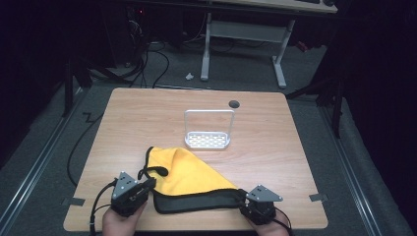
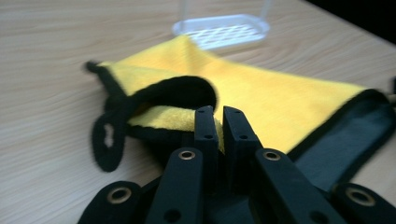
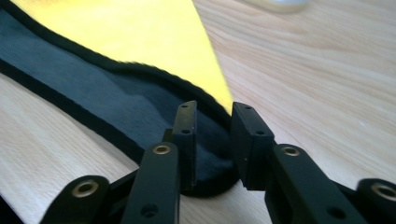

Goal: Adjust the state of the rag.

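Note:
A yellow cloth [image 1: 189, 172] with a black edge and a dark grey underside lies folded on the near half of the wooden table [image 1: 280, 147]. My left gripper [image 1: 149, 185] is at the cloth's left end. In the left gripper view its jaws [image 2: 219, 115] stand nearly together, pinching a lifted fold of the yellow cloth [image 2: 271, 88]. My right gripper [image 1: 244, 196] is at the cloth's right corner. In the right gripper view the jaws [image 3: 212, 114] stand apart over the dark corner of the cloth [image 3: 116, 100], with the pads off it.
A small white rack [image 1: 207, 140] with a tall loop handle stands near the table's middle, beyond the cloth, and also appears as the rack [image 2: 219, 29] in the left gripper view. A dark round grommet [image 1: 234, 104] sits near the far edge. Desk legs and cables lie on the floor behind.

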`<state>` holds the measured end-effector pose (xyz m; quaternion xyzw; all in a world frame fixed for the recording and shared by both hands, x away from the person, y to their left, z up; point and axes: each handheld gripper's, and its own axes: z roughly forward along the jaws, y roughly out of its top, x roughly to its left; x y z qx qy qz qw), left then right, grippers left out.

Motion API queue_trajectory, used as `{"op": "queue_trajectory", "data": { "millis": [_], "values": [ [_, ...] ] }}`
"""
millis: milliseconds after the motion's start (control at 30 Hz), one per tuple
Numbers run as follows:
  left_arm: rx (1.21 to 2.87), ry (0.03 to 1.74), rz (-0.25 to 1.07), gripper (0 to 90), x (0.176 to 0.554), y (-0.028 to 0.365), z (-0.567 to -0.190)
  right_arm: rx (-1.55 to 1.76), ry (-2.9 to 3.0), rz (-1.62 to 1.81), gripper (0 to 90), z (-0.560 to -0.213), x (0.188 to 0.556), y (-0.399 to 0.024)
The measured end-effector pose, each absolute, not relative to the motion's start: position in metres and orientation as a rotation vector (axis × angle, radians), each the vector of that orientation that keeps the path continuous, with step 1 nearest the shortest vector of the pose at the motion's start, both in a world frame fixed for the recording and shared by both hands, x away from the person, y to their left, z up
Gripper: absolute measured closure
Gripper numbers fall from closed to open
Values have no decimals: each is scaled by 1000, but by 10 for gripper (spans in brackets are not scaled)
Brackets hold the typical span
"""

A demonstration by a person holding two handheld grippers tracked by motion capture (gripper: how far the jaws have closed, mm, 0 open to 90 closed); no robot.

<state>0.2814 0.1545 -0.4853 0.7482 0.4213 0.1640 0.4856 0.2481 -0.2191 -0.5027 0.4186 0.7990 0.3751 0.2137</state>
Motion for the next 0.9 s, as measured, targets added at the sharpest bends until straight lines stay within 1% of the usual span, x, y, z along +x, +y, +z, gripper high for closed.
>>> {"op": "queue_trajectory", "data": {
  "millis": [33, 67, 100, 133, 233, 300, 367, 533, 633, 700, 767, 800, 867, 900],
  "values": [
    [1824, 1006, 374, 851, 281, 147, -485, 1161, 2217, 1041, 674, -503, 248, -219],
    [1817, 989, 336, 850, 282, 140, -486, 1147, 2227, 1073, 656, -501, 248, -215],
    [1809, 977, 299, 851, 283, 134, -487, 1121, 2239, 1106, 617, -497, 247, -203],
    [1817, 963, 272, 851, 284, 127, -488, 1121, 2239, 1106, 617, -497, 247, -203],
    [1847, 914, 249, 851, 287, 105, -488, 1053, 2292, 1142, 577, -495, 246, -180],
    [1823, 902, 213, 851, 293, 93, -487, 1010, 2335, 1145, 560, -497, 248, -164],
    [1825, 890, 207, 851, 299, 83, -486, 982, 2364, 1135, 543, -499, 252, -150],
    [1802, 884, 184, 851, 304, 75, -485, 973, 2380, 1192, 529, -501, 264, -122],
    [1794, 888, 191, 851, 303, 78, -485, 990, 2370, 1214, 570, -505, 273, -112],
    [1789, 894, 191, 851, 302, 79, -486, 988, 2368, 1226, 632, -506, 276, -107],
    [1793, 897, 197, 851, 302, 80, -487, 1011, 2367, 1207, 673, -509, 279, -105],
    [1794, 898, 197, 851, 302, 80, -488, 1017, 2374, 1210, 702, -510, 280, -104],
    [1794, 898, 198, 851, 302, 80, -488, 1008, 2367, 1204, 812, -512, 279, -103],
    [1794, 899, 199, 851, 302, 80, -488, 1000, 2362, 1207, 847, -513, 278, -102]
  ]
}}
